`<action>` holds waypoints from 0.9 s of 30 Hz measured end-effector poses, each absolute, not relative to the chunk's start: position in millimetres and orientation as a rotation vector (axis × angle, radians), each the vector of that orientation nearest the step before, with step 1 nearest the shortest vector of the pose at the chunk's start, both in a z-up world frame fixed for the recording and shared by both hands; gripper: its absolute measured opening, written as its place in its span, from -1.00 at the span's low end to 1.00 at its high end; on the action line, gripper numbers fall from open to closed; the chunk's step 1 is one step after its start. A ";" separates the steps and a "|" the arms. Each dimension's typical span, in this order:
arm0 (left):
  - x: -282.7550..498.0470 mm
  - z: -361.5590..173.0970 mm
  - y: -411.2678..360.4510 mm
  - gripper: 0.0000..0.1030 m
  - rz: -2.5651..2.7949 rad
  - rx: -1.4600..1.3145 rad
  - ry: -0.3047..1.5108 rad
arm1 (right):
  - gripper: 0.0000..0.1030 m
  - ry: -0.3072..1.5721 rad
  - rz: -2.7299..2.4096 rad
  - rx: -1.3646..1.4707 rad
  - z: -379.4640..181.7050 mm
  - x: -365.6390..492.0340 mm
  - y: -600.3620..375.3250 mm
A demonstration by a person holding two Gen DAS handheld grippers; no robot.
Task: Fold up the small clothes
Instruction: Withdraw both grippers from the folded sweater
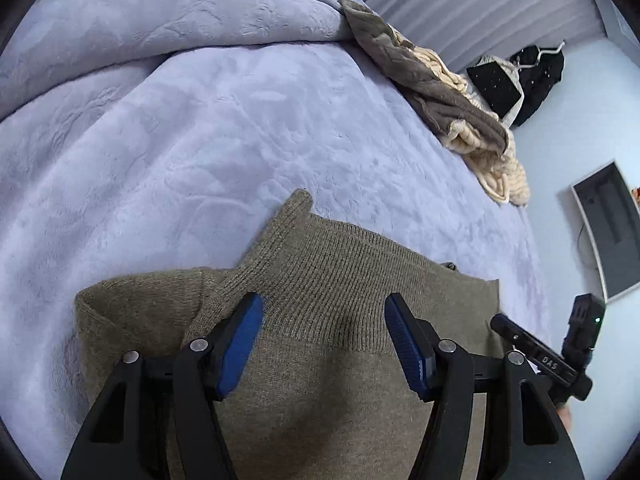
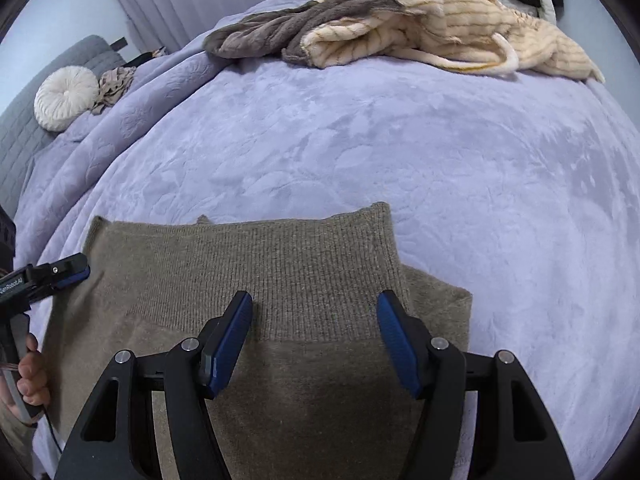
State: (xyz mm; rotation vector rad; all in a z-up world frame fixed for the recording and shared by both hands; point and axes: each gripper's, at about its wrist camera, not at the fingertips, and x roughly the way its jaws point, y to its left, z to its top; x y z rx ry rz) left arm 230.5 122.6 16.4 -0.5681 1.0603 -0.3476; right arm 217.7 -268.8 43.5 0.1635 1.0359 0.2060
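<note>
An olive-brown knitted garment (image 1: 320, 380) lies folded flat on the lavender blanket (image 1: 200, 140), its ribbed band facing away from me. My left gripper (image 1: 325, 300) hovers over the band's left part, jaws open, nothing between the blue pads. A ribbed cuff sticks out past the band's far edge. In the right wrist view the same garment (image 2: 300, 260) lies under my right gripper (image 2: 314, 296), also open and empty, over the band's right part. Each gripper shows at the edge of the other's view: the right one (image 1: 520, 336), the left one (image 2: 74, 270) held by a hand (image 2: 32, 376).
A heap of cream ribbed and grey-brown clothes (image 2: 400, 36) lies at the bed's far edge, with black items (image 1: 536, 76) beyond it. A round white cushion (image 2: 66, 98) rests by a grey headboard (image 2: 24, 128). A framed panel (image 1: 612, 232) lies on the floor beside the bed.
</note>
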 end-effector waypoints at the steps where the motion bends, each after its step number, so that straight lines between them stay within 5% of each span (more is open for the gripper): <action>1: 229.6 14.5 128.6 0.27 -0.364 -0.606 1.050 | 0.32 1.035 0.209 0.182 42.3 217.9 -271.7; 12: 145.2 56.1 128.9 0.27 -0.237 -0.456 1.017 | 0.41 0.957 0.187 0.101 80.1 138.0 -250.8; 22: 63.3 26.8 139.1 0.27 -0.199 -0.472 1.103 | 0.42 1.030 0.170 0.069 46.8 85.2 -257.2; 27: 17.9 52.9 166.7 0.28 -0.168 -0.547 0.986 | 0.47 0.979 0.159 0.071 79.1 46.3 -253.5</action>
